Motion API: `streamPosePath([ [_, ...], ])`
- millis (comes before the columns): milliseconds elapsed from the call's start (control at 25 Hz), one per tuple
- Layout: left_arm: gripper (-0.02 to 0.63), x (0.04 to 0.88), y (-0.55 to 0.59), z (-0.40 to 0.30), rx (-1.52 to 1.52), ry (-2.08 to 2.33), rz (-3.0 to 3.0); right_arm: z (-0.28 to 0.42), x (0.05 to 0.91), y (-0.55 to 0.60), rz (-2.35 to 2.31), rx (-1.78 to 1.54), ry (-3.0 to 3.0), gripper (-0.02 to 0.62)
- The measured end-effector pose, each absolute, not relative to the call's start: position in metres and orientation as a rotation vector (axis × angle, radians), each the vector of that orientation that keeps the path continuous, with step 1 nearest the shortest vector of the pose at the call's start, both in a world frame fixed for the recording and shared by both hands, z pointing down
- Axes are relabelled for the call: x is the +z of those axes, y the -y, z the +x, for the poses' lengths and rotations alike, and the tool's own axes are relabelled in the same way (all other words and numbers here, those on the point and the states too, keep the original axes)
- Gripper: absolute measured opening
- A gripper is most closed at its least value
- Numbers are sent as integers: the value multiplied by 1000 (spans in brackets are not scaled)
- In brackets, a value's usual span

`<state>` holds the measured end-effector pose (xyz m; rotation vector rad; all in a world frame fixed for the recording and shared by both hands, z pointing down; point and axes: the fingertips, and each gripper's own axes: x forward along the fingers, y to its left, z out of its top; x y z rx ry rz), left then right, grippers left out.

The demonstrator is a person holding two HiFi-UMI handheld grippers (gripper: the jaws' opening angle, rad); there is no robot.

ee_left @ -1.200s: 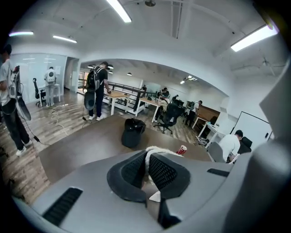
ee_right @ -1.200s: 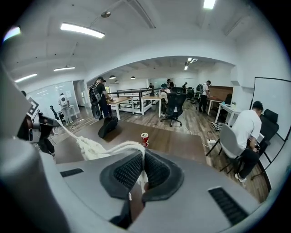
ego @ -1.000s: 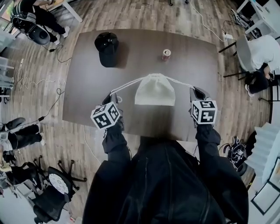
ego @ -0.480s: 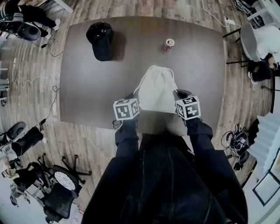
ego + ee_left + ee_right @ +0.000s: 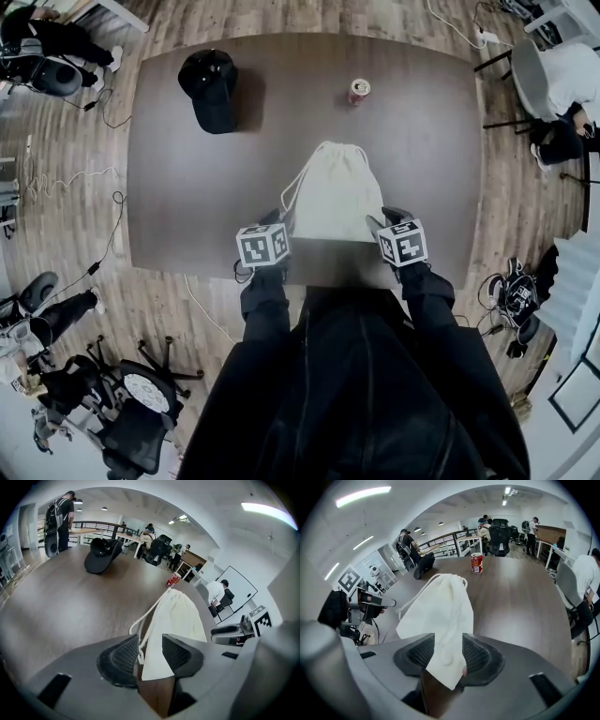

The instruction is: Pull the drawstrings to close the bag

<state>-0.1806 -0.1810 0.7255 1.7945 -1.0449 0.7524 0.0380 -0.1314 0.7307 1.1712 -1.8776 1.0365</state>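
Observation:
The cream drawstring bag (image 5: 335,192) lies flat on the dark table (image 5: 187,187), its mouth gathered tight at the far end. White drawstrings (image 5: 289,192) run slack down its left side. My left gripper (image 5: 278,221) sits at the bag's near left corner; its jaws are opening, with the cord (image 5: 147,618) and bag edge (image 5: 178,620) loose between the pads. My right gripper (image 5: 389,217) is at the near right corner. Its jaws are opening too, and the bag's corner (image 5: 440,606) lies in the gap untouched.
A black cap (image 5: 210,86) rests at the table's far left and a red can (image 5: 357,90) stands beyond the bag. The table's near edge runs just under both grippers. Chairs, cables and seated people surround the table.
Both grippers came in from a wide spread with taut cords to the bag's near corners. The cords now hang slack and both jaws have parted.

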Motion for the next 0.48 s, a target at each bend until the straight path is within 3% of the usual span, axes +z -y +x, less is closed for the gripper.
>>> streamPosePath([
  [320,164,682,161,-158,667,1121,1872,49,675,119,1222,918,2037,207],
  [480,117,626,161,-124,571,1207,1993,45,613,129,1283,763,2174,139],
])
